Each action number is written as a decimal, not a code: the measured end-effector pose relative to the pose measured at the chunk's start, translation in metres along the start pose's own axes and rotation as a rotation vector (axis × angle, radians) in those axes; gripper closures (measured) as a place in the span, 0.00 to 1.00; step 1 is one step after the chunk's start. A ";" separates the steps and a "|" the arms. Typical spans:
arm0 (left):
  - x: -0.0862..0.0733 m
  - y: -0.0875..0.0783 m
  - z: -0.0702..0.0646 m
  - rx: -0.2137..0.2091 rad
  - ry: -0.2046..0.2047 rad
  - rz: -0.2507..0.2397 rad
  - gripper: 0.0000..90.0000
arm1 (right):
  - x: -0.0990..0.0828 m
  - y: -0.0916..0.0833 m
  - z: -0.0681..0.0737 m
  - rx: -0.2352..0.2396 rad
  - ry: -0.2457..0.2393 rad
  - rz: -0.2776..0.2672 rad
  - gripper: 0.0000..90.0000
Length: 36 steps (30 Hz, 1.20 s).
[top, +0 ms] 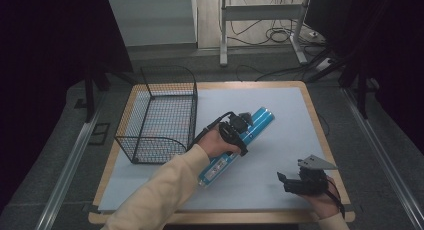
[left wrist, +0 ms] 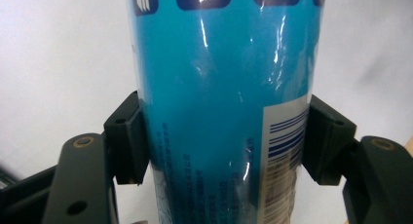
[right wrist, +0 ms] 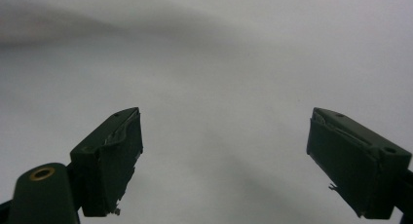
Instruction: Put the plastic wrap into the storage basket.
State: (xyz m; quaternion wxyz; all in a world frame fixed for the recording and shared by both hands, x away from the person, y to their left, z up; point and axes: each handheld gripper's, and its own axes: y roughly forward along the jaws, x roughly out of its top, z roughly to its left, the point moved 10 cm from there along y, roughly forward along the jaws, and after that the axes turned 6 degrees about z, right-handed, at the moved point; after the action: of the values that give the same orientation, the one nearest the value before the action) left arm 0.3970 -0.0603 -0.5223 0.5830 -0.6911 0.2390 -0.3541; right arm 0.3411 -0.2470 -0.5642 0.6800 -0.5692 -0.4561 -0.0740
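The blue tube pack [left wrist: 221, 107] is being clamped mid-length by the left gripper [top: 235, 131], its glossy wrap risking slippage toward the wire basket [top: 159, 117] at nine o'clock, while the right gripper [right wrist: 224, 160] is being held apart, empty

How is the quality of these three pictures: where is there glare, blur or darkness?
High view: dim, with dark edges; the pale table sheet is evenly lit. Left gripper view: white glare streaks on the glossy blue cylindrical package, its small print soft; the left gripper is clamped on it. Right gripper view: the open right gripper is fairly sharp, the grey background hazy with soft shadows.
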 end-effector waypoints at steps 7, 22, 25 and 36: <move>0.002 -0.008 0.003 0.004 -0.002 -0.009 0.35 | 0.000 0.000 0.000 -0.001 0.001 -0.001 0.15; 0.016 -0.028 0.007 0.022 0.011 -0.015 0.35 | 0.000 -0.001 0.000 0.002 0.001 -0.002 0.15; 0.019 -0.031 0.007 0.027 0.016 -0.016 0.35 | 0.001 -0.001 -0.001 0.000 -0.002 -0.004 0.15; 0.031 -0.041 0.011 0.032 0.017 -0.029 0.35 | 0.001 -0.002 -0.003 -0.001 0.006 -0.009 0.15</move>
State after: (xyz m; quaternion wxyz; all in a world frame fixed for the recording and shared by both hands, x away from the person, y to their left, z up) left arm 0.4215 -0.0683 -0.4770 0.5866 -0.6821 0.2281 -0.3723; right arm 0.3423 -0.2496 -0.5619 0.6808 -0.5673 -0.4564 -0.0790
